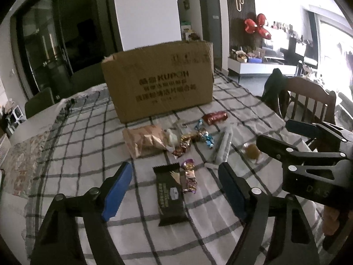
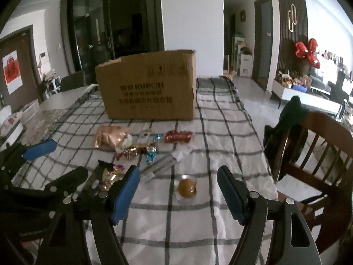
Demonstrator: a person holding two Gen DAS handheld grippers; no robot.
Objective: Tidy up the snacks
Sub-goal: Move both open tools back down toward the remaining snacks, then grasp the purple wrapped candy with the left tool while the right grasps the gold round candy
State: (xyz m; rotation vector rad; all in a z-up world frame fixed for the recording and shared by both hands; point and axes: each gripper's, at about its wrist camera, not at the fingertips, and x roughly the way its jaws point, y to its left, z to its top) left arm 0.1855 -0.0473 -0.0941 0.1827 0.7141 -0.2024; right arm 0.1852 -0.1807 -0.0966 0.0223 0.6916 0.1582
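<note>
Snacks lie scattered on a checked tablecloth [image 1: 88, 176] in front of a cardboard box [image 1: 158, 81]. My left gripper [image 1: 174, 190] hangs open above a black snack bar [image 1: 171, 195] and a purple-gold candy [image 1: 189, 177], touching neither. My right gripper [image 2: 178, 192] is open too, and a round brown sweet in clear wrap [image 2: 186, 188] lies between its blue pads, untouched. Farther back lie a tan bag [image 1: 143, 142], foil candies [image 1: 194, 140], a red packet [image 1: 215, 117] and a long clear pack [image 1: 222, 148]. The right gripper [image 1: 280, 141] also shows in the left wrist view.
A wooden chair [image 2: 315, 154] with a dark garment draped on it stands at the table's right edge. A patterned mat [image 1: 24, 161] lies at the left of the cloth. The cardboard box [image 2: 147, 88] stands at the far side of the table.
</note>
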